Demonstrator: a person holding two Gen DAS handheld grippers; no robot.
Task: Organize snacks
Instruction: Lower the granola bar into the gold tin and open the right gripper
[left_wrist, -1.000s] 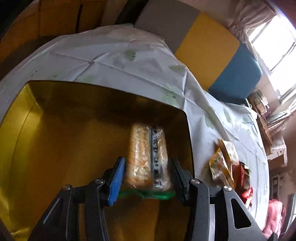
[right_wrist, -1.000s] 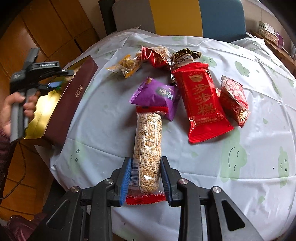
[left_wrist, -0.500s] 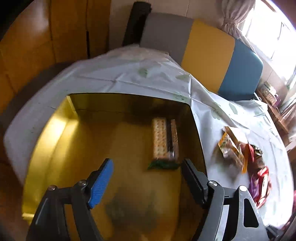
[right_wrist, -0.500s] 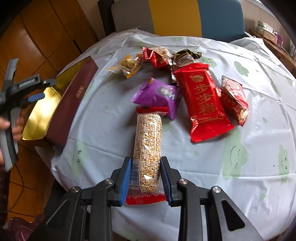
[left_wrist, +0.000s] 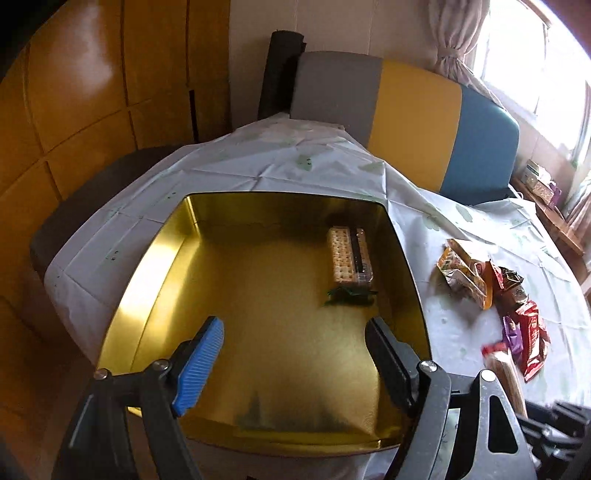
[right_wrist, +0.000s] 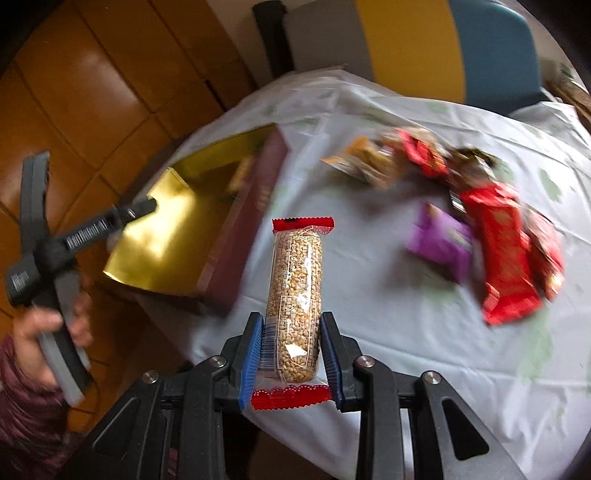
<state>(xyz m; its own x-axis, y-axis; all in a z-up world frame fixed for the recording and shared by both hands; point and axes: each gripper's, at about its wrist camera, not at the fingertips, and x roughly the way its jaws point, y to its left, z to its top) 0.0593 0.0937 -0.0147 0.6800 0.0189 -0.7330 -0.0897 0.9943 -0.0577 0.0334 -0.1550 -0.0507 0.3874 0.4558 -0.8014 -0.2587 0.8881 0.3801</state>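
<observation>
Gold boxes (left_wrist: 155, 280): one, open, on the tabletop (left_wrist: 258, 173)
Cracker packs (left_wrist: 351, 256): one, lying inside the gold box
Clear grain-bar packs (right_wrist: 295, 295): one
Purple packets (right_wrist: 439, 242): one
Long red packets (right_wrist: 502, 254): one
Orange packets (left_wrist: 465, 277): one
Other small wrappers: blurred, count unclear
Grippers: two, left gripper (left_wrist: 291, 354) and right gripper (right_wrist: 291, 354)

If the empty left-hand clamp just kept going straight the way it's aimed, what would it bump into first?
Most likely the bare gold floor of the open box. The left gripper stands open with nothing between its jaws; the cracker pack lies further in and to the right, probably off that line.
</observation>
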